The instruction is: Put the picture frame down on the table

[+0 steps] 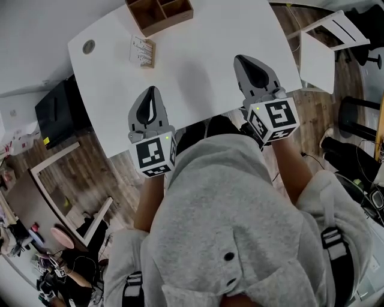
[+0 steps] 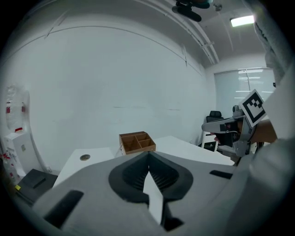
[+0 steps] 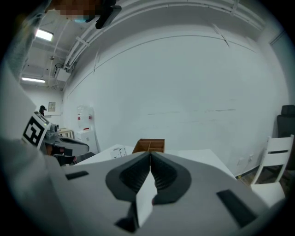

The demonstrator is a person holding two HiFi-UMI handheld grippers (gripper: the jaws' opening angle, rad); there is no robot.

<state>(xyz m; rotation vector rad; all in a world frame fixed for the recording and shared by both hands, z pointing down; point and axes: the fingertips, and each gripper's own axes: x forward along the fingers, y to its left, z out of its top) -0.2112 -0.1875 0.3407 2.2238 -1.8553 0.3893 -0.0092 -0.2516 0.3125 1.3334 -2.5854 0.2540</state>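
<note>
Picture frame (image 1: 142, 51) rests on white surface (image 1: 198, 84), upper left of head view, just beside wooden organizer box (image 1: 159, 12). Left gripper (image 1: 151, 93) and right gripper (image 1: 242, 62) both closed, empty, near surface's lower edge, well apart from frame. Placing step looks done; next move likely only calls for keeping clear.
</note>
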